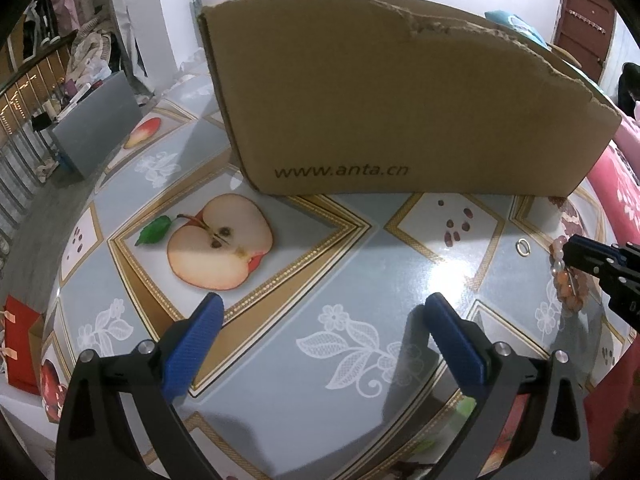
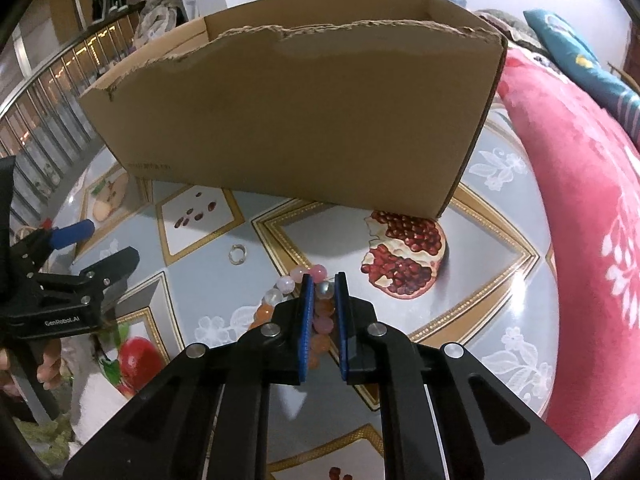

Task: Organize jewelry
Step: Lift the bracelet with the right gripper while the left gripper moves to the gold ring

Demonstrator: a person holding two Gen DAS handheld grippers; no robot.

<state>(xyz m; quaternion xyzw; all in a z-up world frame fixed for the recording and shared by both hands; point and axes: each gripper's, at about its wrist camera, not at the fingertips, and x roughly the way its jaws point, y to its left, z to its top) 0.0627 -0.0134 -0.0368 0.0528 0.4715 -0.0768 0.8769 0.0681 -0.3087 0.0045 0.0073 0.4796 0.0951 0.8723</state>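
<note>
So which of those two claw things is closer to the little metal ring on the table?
The right one. The right gripper sits just beside the ring, closed around the bead bracelet. The left gripper hangs open, farther off over bare table.

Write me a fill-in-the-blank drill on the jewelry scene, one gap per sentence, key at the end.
1. The right claw is closing around the beaded ____.
2. The left claw hovers with its fingers wide ____.
3. A small metal ring lies on the tablecloth, left of the bracelet.
The cardboard box behind it has a ____ top edge.

Missing words: bracelet; open; torn
</note>
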